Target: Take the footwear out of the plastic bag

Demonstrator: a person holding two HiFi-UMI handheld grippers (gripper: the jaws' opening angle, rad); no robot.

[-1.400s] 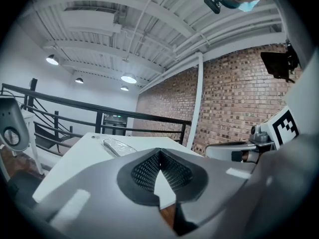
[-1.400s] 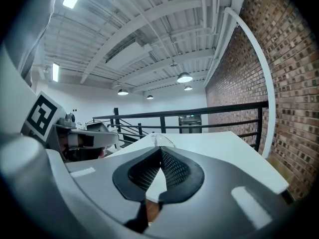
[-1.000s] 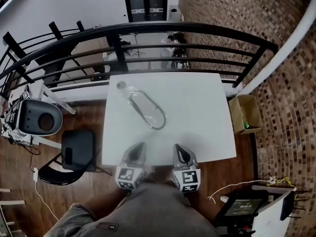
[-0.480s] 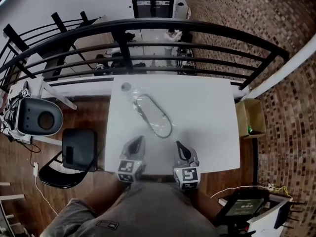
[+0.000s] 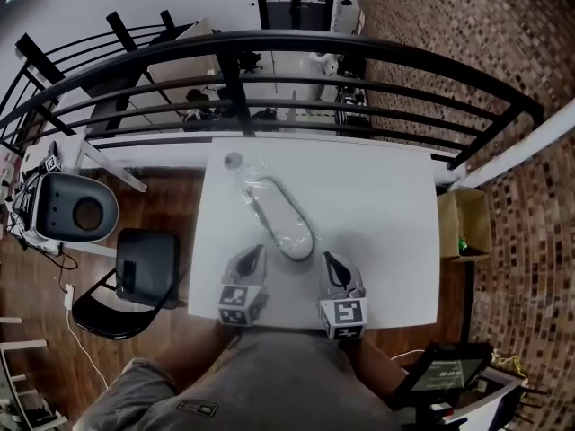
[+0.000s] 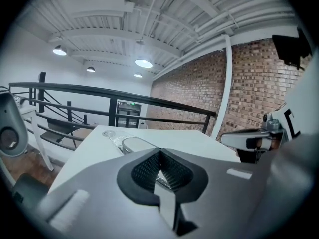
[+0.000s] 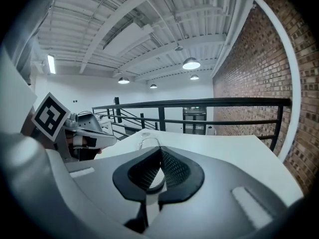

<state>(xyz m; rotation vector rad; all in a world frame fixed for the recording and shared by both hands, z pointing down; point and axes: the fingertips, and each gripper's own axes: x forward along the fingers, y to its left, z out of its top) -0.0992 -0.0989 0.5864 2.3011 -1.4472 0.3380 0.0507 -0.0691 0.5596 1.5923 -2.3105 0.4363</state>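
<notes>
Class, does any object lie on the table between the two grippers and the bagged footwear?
Nothing visible does: only bare table separates the left gripper and right gripper from the plastic bag, which itself encloses the footwear.

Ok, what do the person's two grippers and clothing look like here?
The left gripper and right gripper match: light grey shells, black ribbed pads, and a white cube with black square markers at each rear. The person wears a grey-brown garment.
</notes>
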